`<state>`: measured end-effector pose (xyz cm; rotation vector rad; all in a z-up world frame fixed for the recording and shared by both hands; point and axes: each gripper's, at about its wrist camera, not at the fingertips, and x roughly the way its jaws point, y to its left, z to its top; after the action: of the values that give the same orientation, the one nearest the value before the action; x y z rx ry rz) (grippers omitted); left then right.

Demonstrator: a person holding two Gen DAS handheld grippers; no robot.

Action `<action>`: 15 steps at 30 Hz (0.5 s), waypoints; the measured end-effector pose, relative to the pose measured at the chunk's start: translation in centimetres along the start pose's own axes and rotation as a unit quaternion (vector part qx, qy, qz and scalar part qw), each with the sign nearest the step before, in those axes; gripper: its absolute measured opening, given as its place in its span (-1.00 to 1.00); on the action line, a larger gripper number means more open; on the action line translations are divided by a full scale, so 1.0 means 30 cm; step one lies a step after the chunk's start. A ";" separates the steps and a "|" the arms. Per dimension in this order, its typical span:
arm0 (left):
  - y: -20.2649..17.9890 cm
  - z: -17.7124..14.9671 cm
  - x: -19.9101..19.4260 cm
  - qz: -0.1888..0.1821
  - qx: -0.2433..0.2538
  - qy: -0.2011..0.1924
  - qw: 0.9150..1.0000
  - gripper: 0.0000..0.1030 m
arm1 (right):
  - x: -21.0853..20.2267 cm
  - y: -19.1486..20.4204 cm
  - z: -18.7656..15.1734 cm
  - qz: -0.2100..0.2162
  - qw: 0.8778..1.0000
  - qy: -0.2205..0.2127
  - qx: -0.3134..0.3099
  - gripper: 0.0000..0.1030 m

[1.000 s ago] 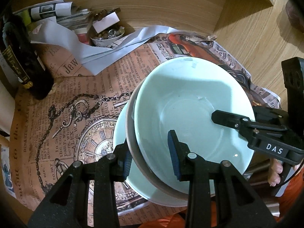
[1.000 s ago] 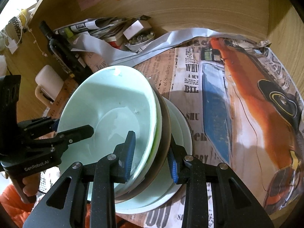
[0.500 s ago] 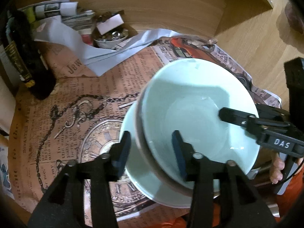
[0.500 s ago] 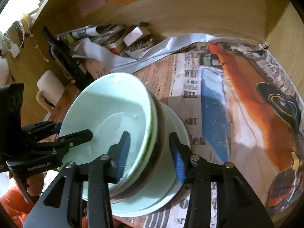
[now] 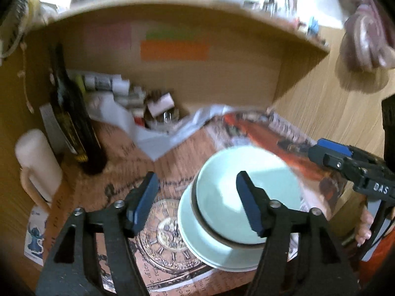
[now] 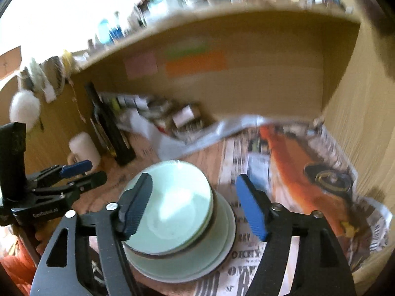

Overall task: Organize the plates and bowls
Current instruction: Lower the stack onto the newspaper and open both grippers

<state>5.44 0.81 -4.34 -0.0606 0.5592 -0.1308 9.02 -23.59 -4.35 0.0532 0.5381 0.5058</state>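
Both the left tool (image 5: 195, 202) and the right tool (image 6: 193, 206), having just been opening, stand apart and empty above the pale-green ceramic bowl stack (image 5: 246, 197) on the newspaper-covered bench (image 5: 118, 172).

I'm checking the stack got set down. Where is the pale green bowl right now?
The pale green bowl sits on top of the stacked plates on the printed newspaper, low centre-right in the left wrist view, right of the dark bottle.

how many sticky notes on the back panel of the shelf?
3. Pink note on the left, orange note to its right, green note just above the orange one. The frames are blurred, so more may go unseen.
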 end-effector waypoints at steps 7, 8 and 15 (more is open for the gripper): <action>-0.028 0.006 -0.146 0.018 -0.004 -0.092 0.996 0.71 | -0.125 0.084 0.000 0.009 0.997 -0.075 -0.028 0.58; -0.034 0.003 -0.160 0.021 -0.002 -0.101 0.995 0.76 | -0.137 0.093 -0.002 0.010 0.996 -0.082 -0.032 0.65; -0.070 -0.036 -0.255 0.041 0.004 -0.155 0.987 0.92 | -0.190 0.135 -0.033 0.021 0.992 -0.115 -0.043 0.82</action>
<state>-1.78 -0.23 -1.03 -0.0491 0.2488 -0.0422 2.49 -22.84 -1.74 0.0399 0.2906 0.5544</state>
